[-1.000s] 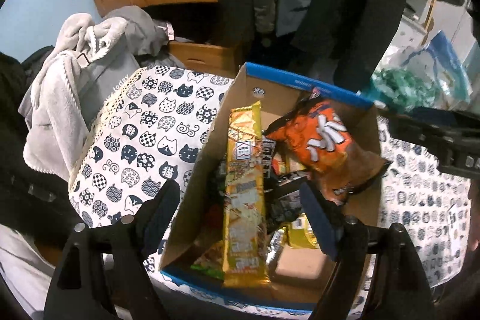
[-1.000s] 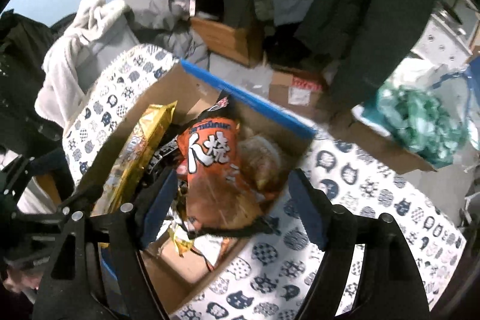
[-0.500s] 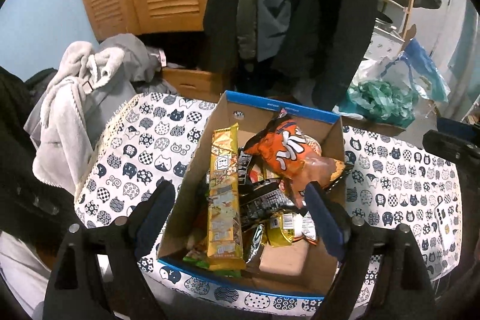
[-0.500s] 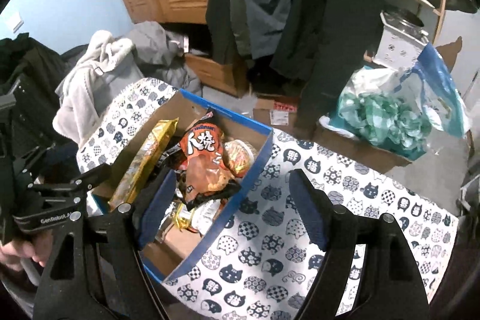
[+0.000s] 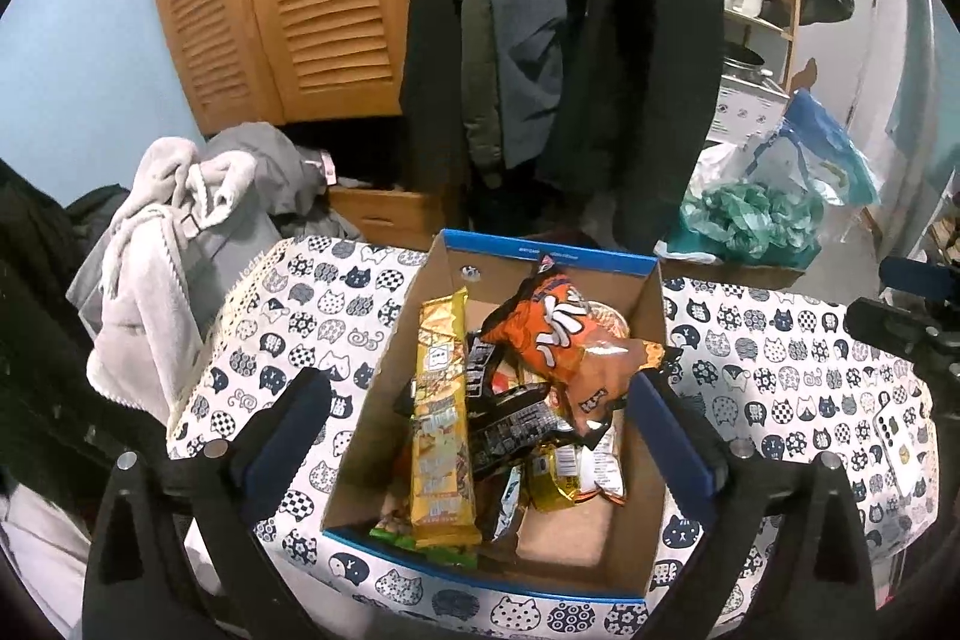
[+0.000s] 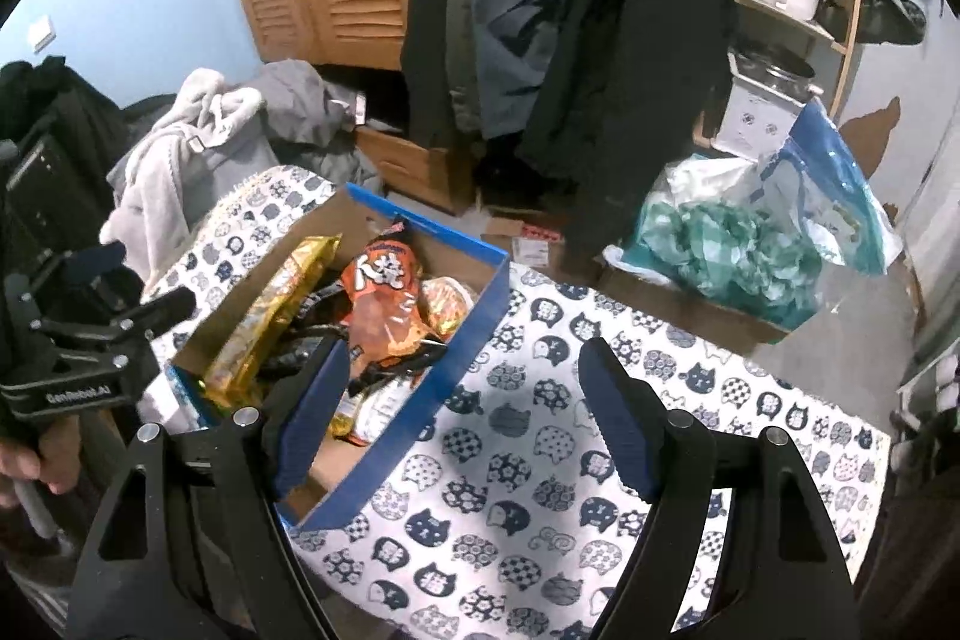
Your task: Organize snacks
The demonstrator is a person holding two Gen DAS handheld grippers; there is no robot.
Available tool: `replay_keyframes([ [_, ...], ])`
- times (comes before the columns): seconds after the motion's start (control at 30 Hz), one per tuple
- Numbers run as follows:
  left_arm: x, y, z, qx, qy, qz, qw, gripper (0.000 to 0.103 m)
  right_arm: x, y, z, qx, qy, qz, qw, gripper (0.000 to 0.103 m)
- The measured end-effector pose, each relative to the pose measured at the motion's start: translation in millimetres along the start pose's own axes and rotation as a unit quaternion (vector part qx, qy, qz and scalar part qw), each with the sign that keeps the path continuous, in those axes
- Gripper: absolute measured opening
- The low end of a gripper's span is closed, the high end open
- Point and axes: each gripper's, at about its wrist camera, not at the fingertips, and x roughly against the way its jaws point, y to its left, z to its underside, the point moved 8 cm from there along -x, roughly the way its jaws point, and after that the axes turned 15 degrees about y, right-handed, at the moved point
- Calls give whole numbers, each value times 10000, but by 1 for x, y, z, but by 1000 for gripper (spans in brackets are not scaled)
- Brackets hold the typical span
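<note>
The open cardboard box with blue outer walls (image 5: 543, 256) sits on the cat-print tablecloth (image 5: 312, 316), holding a long yellow snack pack (image 5: 441, 418) and an orange crinkled chip bag (image 5: 558, 334). The left gripper (image 5: 480, 418), jaws just widened, hovers empty above it; the right gripper (image 6: 462, 412) gapes empty beside the box

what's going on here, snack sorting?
A person holds a two-finger gripper in each hand above a cardboard box of snacks on a cat-print tablecloth. Inside lie a long yellow pack, an orange chip bag and dark wrappers. The left gripper has just been opening and is empty; the right gripper is open and empty too. Nothing is held.
</note>
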Motion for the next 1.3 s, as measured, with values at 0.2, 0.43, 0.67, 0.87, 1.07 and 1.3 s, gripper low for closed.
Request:
replay_keyframes([
  [0.2, -2, -7, 0, -81, 31, 30, 10000, 100, -5, -6, 3, -51, 58, -19, 10000, 78],
  [0.43, -5, -12, 2, -177, 77, 7, 9998, 100, -10, -12, 5, -106, 113, -20, 9999, 78],
  [0.67, -4, -17, 4, -314, 65, -45, 9995, 100, -11, -12, 4, -98, 96, -21, 9999, 78],
  [0.87, -3, -18, 4, -303, 72, 10, 9995, 100, -11, -11, 4, -99, 117, -28, 9999, 78],
  [1.07, -3, -19, 5, -341, 71, -12, 9994, 100, -12, -12, 5, -128, 130, -32, 9998, 78],
  [1.3, -3, -20, 6, -355, 84, -18, 9993, 100, -12, -13, 7, -121, 127, -36, 9998, 78],
])
